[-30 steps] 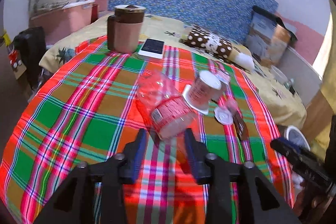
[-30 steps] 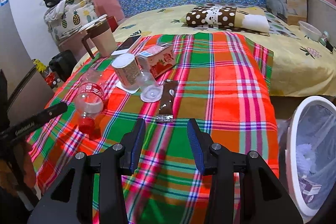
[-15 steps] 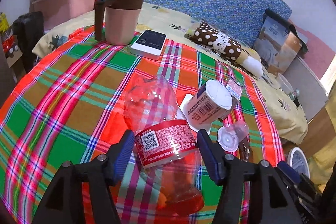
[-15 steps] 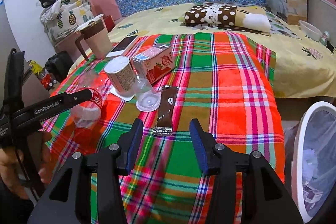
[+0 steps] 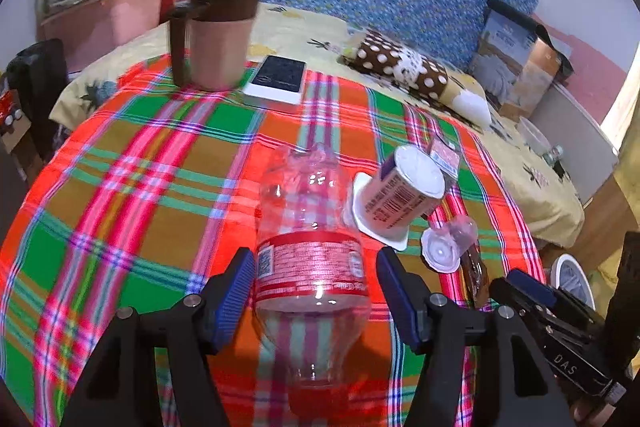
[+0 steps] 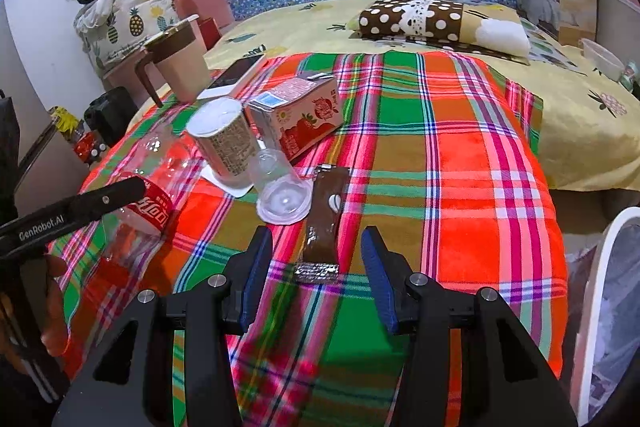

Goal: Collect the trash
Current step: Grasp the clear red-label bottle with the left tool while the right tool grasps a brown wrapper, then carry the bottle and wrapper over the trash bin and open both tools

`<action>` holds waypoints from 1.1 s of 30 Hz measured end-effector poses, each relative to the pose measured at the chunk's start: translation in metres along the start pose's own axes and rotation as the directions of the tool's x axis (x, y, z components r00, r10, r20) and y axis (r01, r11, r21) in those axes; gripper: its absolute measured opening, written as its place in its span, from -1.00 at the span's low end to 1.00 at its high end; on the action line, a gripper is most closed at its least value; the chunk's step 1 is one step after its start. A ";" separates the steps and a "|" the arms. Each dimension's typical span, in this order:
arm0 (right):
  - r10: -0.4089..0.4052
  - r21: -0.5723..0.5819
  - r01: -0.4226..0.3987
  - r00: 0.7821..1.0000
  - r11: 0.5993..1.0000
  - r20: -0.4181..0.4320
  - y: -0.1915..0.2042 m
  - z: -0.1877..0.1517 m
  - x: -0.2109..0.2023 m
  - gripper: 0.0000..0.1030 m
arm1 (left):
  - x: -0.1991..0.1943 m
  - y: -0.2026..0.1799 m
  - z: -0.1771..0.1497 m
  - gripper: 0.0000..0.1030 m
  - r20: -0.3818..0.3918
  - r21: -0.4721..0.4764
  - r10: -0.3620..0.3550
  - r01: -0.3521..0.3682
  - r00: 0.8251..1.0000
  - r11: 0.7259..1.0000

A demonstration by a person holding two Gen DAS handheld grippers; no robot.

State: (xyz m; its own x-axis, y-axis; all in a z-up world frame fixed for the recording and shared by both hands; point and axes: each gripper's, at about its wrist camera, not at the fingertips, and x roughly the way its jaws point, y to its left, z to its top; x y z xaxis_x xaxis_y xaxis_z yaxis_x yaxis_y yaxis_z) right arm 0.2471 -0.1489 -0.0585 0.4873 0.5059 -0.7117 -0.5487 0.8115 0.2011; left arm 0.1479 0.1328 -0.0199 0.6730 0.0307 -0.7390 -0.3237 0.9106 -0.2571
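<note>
Advanced, the left gripper (image 5: 316,291) fingers straddle the bottle (image 5: 310,259), wide; yogurt cup (image 5: 400,193) alongside; right gripper (image 6: 316,263) wide.

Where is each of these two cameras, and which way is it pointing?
Left wrist: rides the left gripper, looking across the checked cloth; its fingers straddle the plastic bottle.
Right wrist: rides the right gripper, facing the brown wrapper; bin at right.
Shared: bottle, paper cup, mug.

The bottle (image 5: 310,259) is lying on the cloth (image 5: 140,187) between the left gripper's (image 5: 316,291) fingers. The cup (image 5: 400,193) is lying right of it, the mug (image 5: 218,35) sitting behind.
</note>
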 end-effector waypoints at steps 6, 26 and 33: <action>-0.015 -0.018 0.014 0.999 1.000 -0.033 0.004 -0.001 0.011 -0.06 | 0.018 -0.002 0.000 0.22 -0.031 0.016 0.006 -0.006 1.000 1.000; 0.004 0.015 -0.004 1.000 1.000 -0.026 -0.003 -0.015 -0.011 -0.55 | -0.024 -0.024 -0.035 0.19 0.018 0.109 -0.116 0.113 0.993 0.988; 0.006 0.048 -0.006 1.000 0.999 0.008 -0.011 -0.025 -0.035 -0.55 | -0.038 -0.042 -0.050 0.18 0.005 0.138 -0.149 0.147 0.989 0.980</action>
State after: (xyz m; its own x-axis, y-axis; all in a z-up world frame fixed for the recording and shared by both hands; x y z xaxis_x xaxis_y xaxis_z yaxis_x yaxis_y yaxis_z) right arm 0.2186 -0.1826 -0.0524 0.4899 0.5131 -0.7048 -0.5185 0.8214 0.2376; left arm 0.1026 0.0725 -0.0122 0.7169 -0.1034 -0.6895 -0.1266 0.9532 -0.2746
